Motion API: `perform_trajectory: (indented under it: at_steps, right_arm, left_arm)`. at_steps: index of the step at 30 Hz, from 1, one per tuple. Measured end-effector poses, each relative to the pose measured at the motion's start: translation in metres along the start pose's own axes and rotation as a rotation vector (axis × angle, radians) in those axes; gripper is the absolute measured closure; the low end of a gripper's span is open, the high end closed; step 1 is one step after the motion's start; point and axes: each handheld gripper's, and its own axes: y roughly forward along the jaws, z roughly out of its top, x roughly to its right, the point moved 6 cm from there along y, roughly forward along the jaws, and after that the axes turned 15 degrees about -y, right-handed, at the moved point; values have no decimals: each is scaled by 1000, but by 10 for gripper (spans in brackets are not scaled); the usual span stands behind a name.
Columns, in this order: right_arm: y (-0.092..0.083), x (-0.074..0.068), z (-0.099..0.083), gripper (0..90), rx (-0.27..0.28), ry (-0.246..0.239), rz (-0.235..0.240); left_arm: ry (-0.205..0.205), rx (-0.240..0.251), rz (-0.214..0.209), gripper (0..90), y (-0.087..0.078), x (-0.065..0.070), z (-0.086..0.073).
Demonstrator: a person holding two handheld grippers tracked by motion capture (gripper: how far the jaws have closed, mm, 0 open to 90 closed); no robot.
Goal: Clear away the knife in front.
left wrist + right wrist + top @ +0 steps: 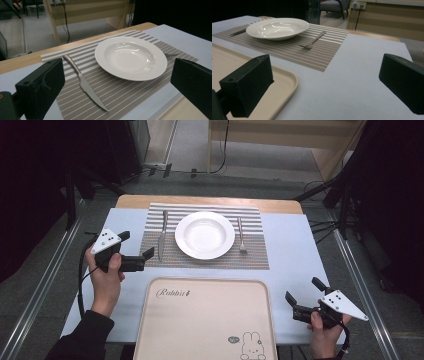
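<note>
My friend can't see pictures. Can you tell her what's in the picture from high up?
A white plate sits on a striped mat, with a knife to its left and a fork to its right. Nearer, a beige tray lies between two hands, each holding an open black tool.

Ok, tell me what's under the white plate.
The plate sits on a striped placemat, between the knife and the fork. The mat's stripes run up to the rim on every side; whatever lies directly beneath the plate is covered.
</note>
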Motion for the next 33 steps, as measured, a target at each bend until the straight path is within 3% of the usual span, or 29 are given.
perform_trajectory:
  at_steps: [22, 33]
  right_arm:
    - [1, 0, -1, 0, -3, 0, 7]
    - [2, 0, -2, 0, -10, 3, 8]
  left_arm:
    - [10, -56, -6, 0, 39, -2, 18]
    - [-9, -88, 17, 0, 58, -14, 26]
